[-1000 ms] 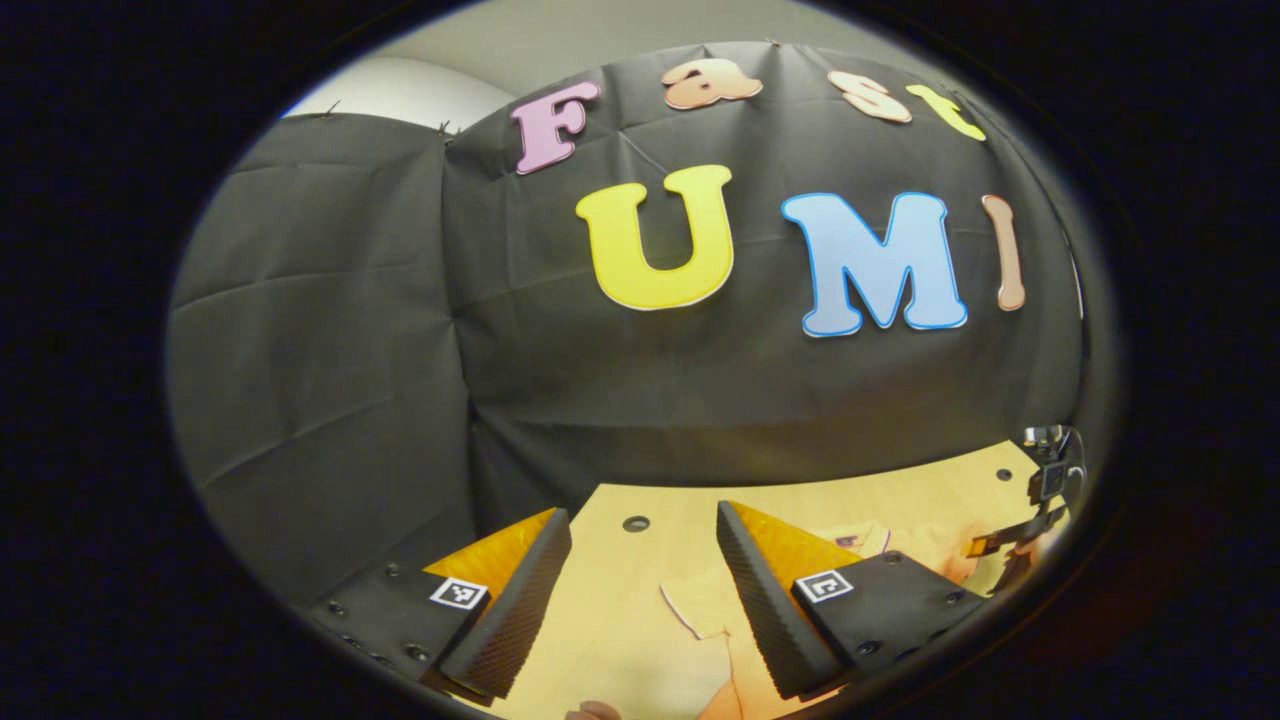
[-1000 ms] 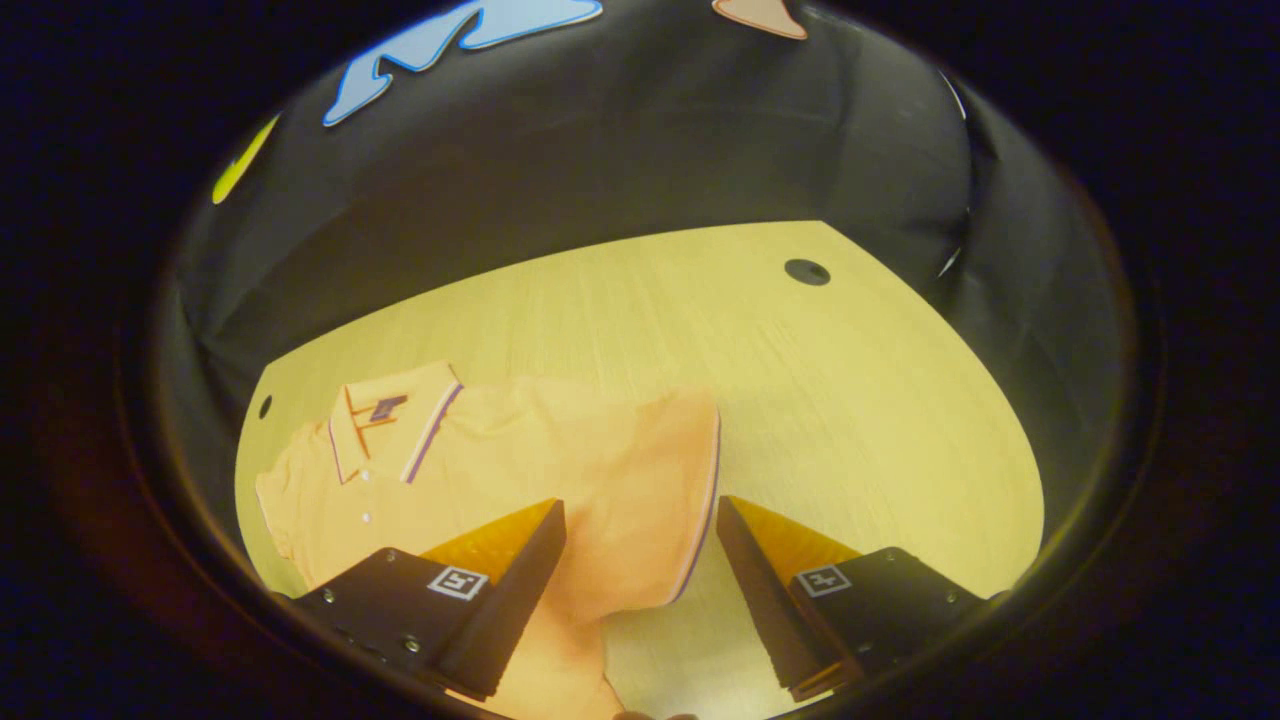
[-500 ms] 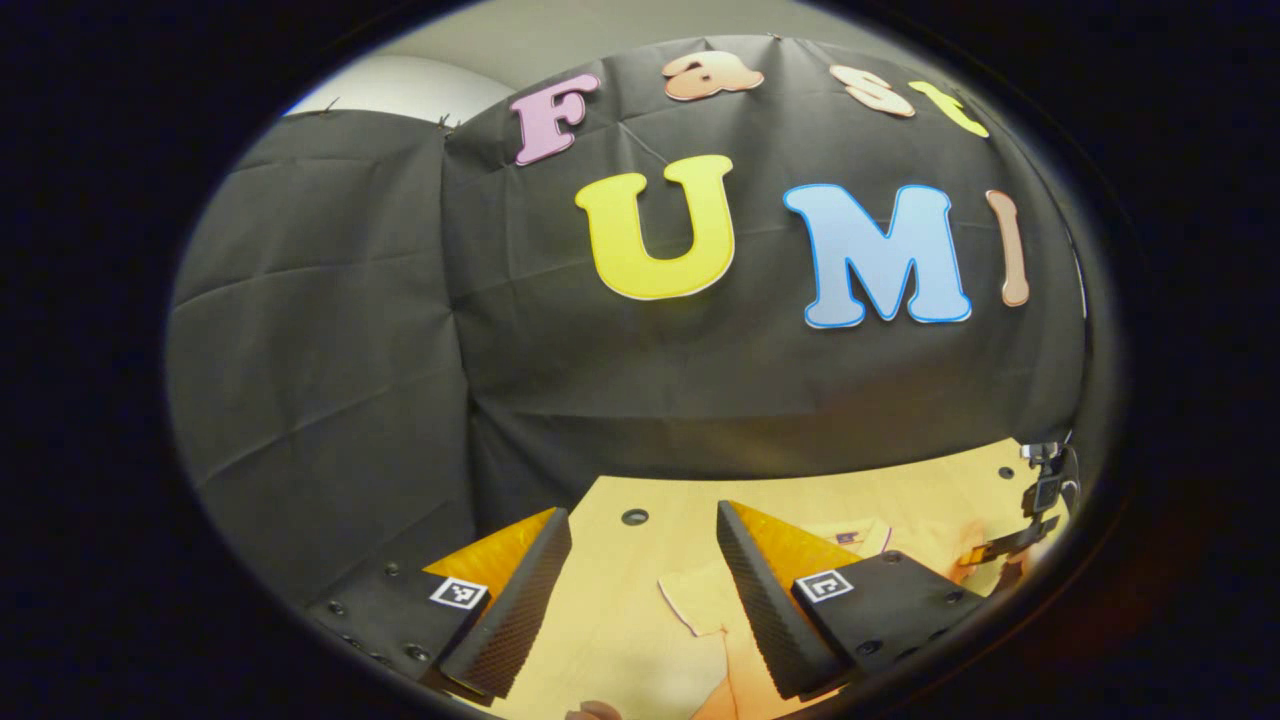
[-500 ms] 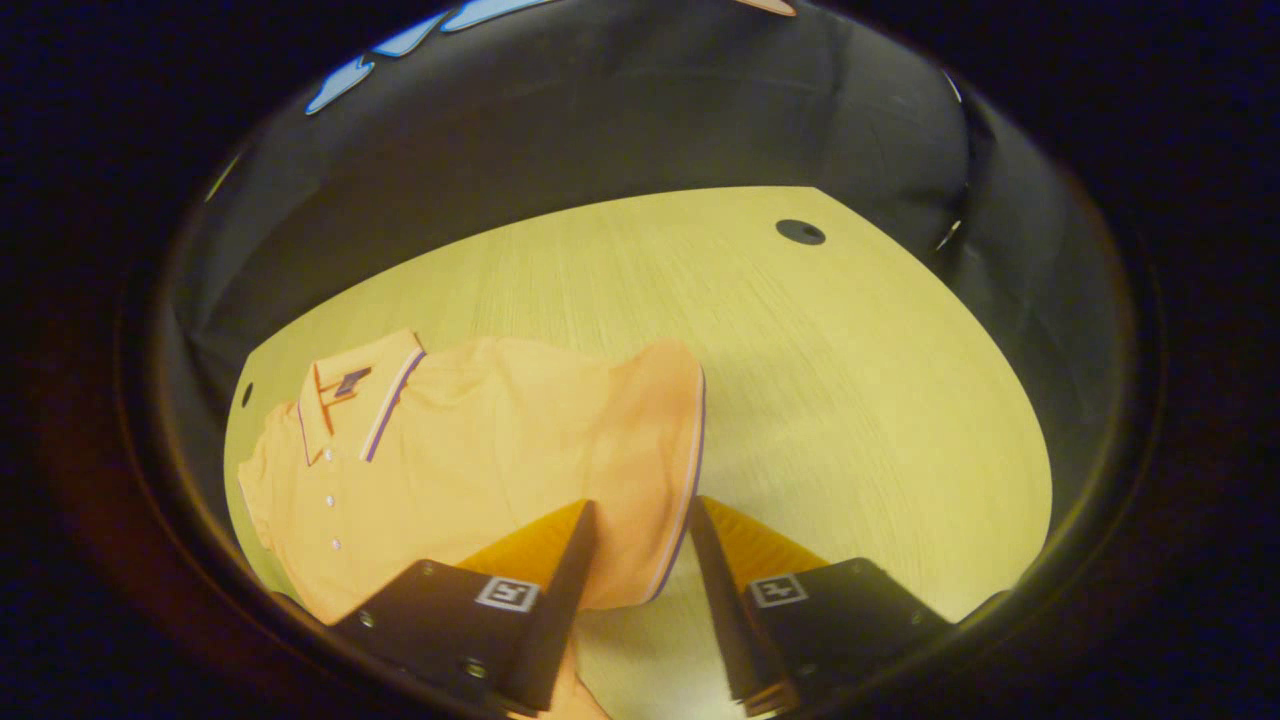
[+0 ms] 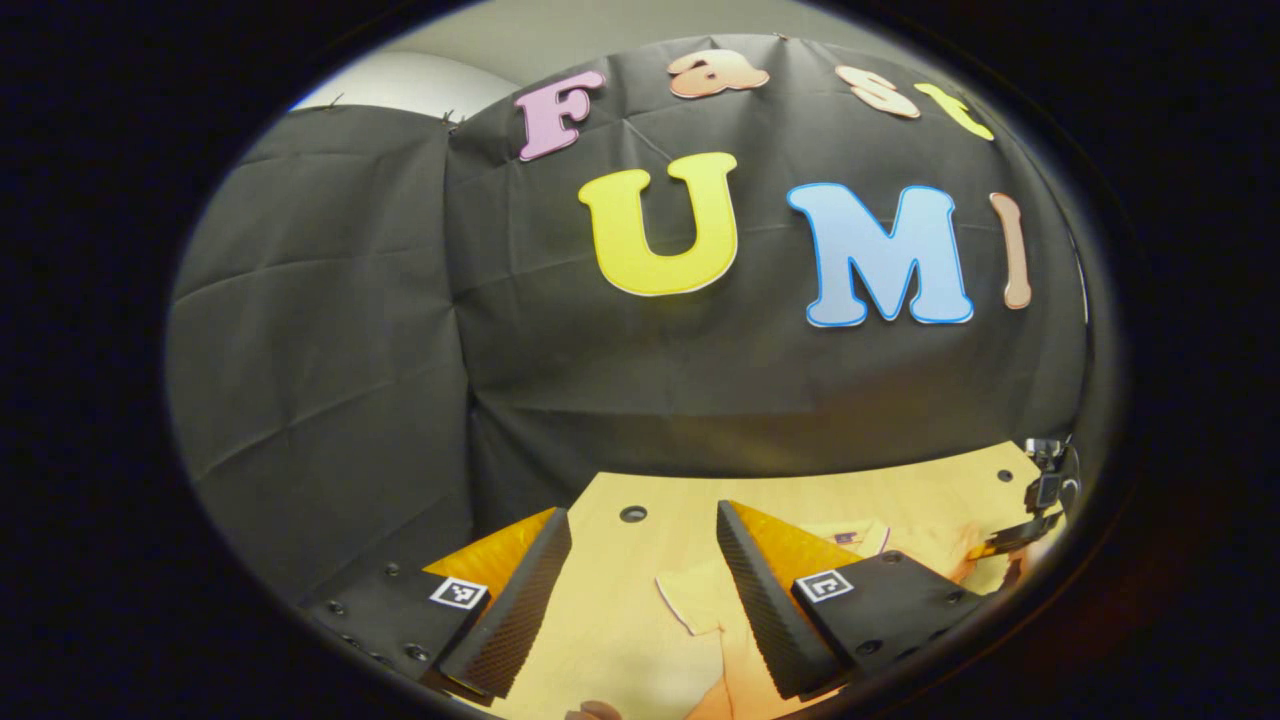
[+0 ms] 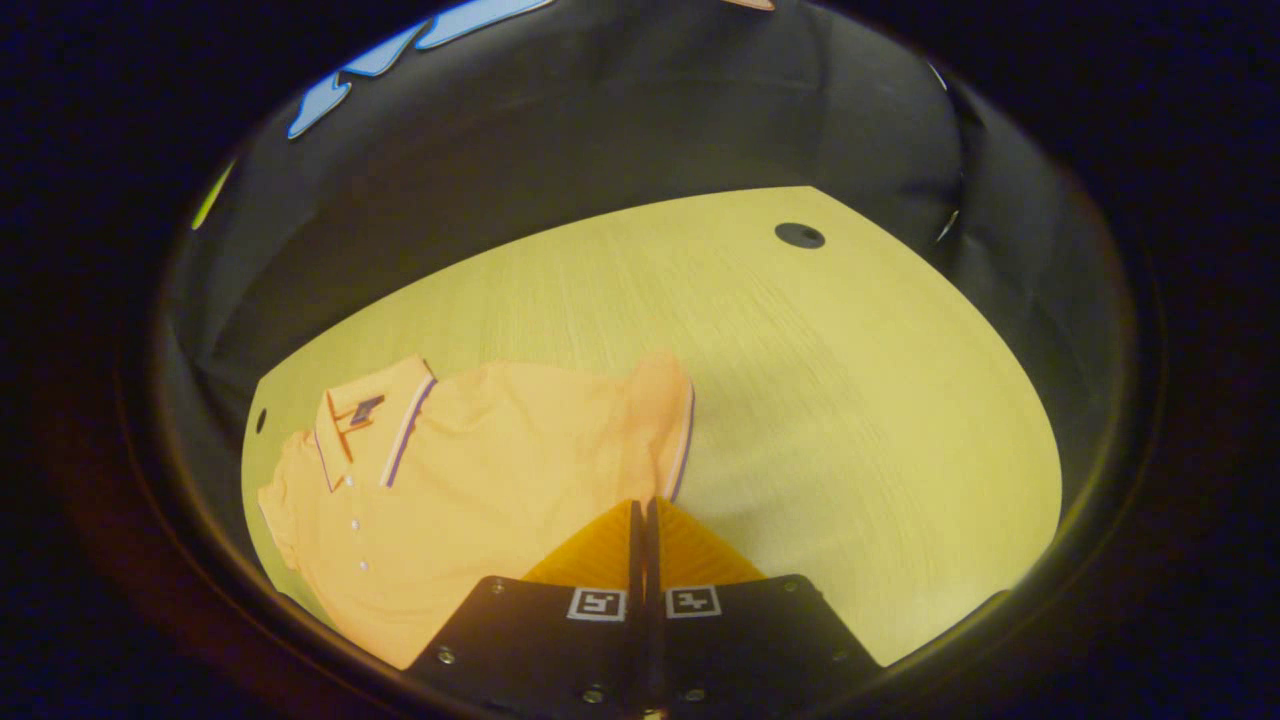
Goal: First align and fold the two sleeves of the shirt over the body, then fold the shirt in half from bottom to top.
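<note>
Right gripper view has the pale wooden table [image 6: 820,380] with the orange short-sleeved polo shirt [image 6: 470,470] lying flat on its left part, collar toward the far-left corner. Its striped-cuff sleeve [image 6: 668,425] rises into the right gripper [image 6: 643,520], whose jaws are pinched together on the cuff. I'd carry it low across the chest and line the cuff up with the side seam before letting go. Over on the left, the left gripper [image 5: 640,560] hangs wide apart above the table, holding nothing.

Wooden table [image 6: 820,380] carries an orange shirt [image 6: 480,480].
</note>
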Demonstrator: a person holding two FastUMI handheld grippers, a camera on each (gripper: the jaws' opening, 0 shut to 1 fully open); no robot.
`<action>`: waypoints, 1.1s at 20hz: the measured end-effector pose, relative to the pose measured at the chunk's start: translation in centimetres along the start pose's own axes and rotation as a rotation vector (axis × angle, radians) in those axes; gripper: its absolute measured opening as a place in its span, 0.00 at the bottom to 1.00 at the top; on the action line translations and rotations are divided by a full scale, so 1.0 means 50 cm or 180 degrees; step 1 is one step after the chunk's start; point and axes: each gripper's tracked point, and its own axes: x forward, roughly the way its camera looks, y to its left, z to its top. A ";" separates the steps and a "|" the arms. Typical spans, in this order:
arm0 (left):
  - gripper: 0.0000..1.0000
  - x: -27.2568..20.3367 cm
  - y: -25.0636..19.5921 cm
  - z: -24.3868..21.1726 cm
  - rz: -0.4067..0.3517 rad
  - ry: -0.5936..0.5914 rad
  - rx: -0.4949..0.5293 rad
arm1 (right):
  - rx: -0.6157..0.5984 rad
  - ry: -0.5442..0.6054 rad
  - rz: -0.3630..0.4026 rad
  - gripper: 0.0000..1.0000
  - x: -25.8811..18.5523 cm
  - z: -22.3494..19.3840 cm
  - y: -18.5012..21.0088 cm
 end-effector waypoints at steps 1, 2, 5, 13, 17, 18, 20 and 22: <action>0.97 0.000 0.001 -0.001 0.0009 0.0002 -0.0002 | -0.0043 -0.0030 0.0030 0.00 -0.007 0.011 0.010; 0.97 0.000 0.003 0.000 0.0021 0.0000 -0.0007 | -0.0088 -0.0060 0.0067 0.00 -0.012 0.019 0.028; 0.97 -0.001 0.005 -0.002 0.0056 0.0002 -0.0024 | -0.0220 -0.0170 0.0250 0.00 -0.024 0.037 0.101; 0.97 -0.009 0.013 -0.006 0.0165 0.0043 -0.0094 | -0.1021 -0.0141 0.0776 0.00 -0.051 -0.020 0.298; 0.97 -0.017 0.030 -0.015 0.0245 0.0089 -0.0111 | -0.1127 0.0021 0.0862 0.00 -0.043 -0.064 0.337; 0.97 -0.018 0.033 -0.018 0.0255 0.0102 -0.0111 | -0.1142 0.0069 0.0836 0.00 -0.037 -0.077 0.338; 0.97 -0.020 0.036 -0.021 0.0278 0.0128 -0.0107 | -0.1141 0.0169 0.0820 0.06 -0.035 -0.091 0.340; 0.97 -0.018 0.034 -0.027 0.0280 0.0146 -0.0121 | -0.1134 0.0166 0.0787 0.08 -0.034 -0.088 0.338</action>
